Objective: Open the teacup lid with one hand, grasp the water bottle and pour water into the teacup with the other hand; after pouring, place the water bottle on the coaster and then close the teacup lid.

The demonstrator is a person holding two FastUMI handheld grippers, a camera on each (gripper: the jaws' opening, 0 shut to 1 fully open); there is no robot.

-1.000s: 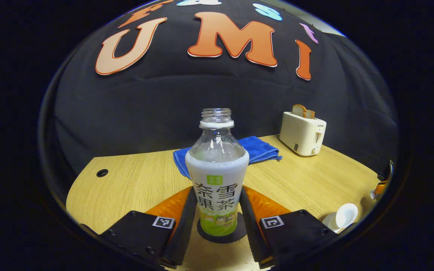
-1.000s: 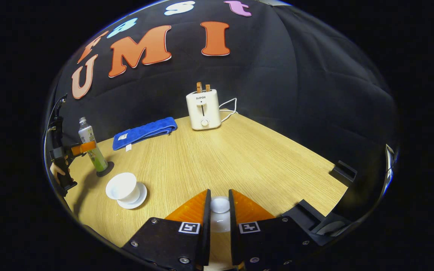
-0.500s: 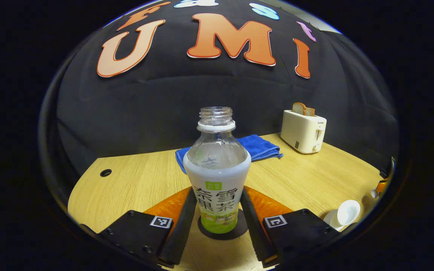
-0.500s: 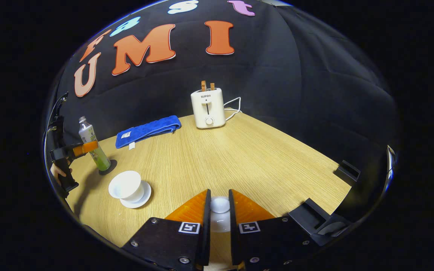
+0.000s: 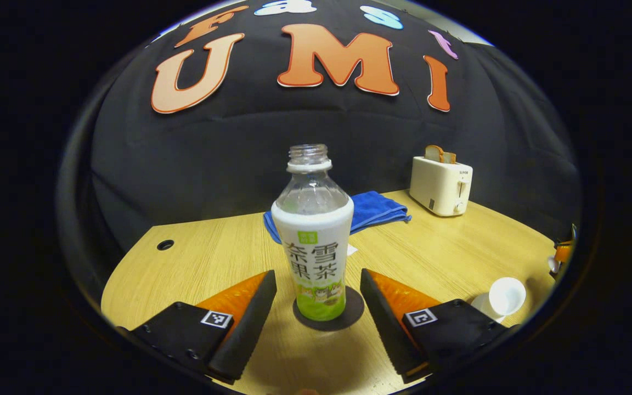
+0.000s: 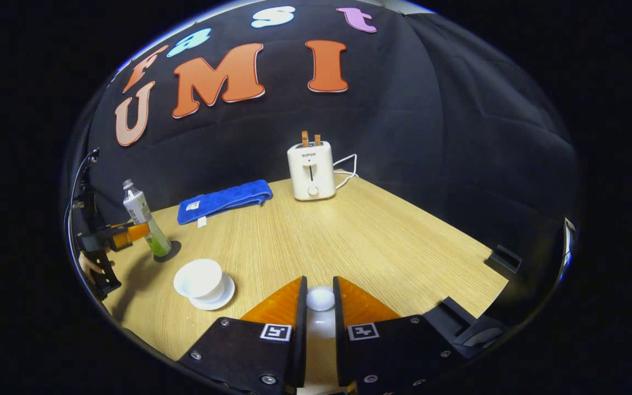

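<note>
Left gripper view, near to far. The left gripper (image 5: 316,323) is spread, its fingers standing apart from the water bottle (image 5: 314,241) on either side and touching nothing. The bottle stands upright and uncapped on the dark coaster (image 5: 324,316), which serves as the landmark here. Right of the coaster, well apart, the teacup (image 5: 505,296) sits lidless on its saucer (image 5: 478,305). Behind the coaster lies a blue towel (image 5: 373,211); beyond that, to the right, a toaster (image 5: 441,184) holding bread at the far table edge.

Right gripper view. The right gripper (image 6: 319,323) is pinched on the knob of the white teacup lid (image 6: 320,300), held clear of the cup. Far to the left of it are the teacup (image 6: 201,277) and, past that, the bottle on its coaster (image 6: 168,254).

Progress, as judged: the lid is off and the bottle is parked on the coaster and released; whether water is in the cup cannot be told. Closing the teacup with the lid remains.
</note>
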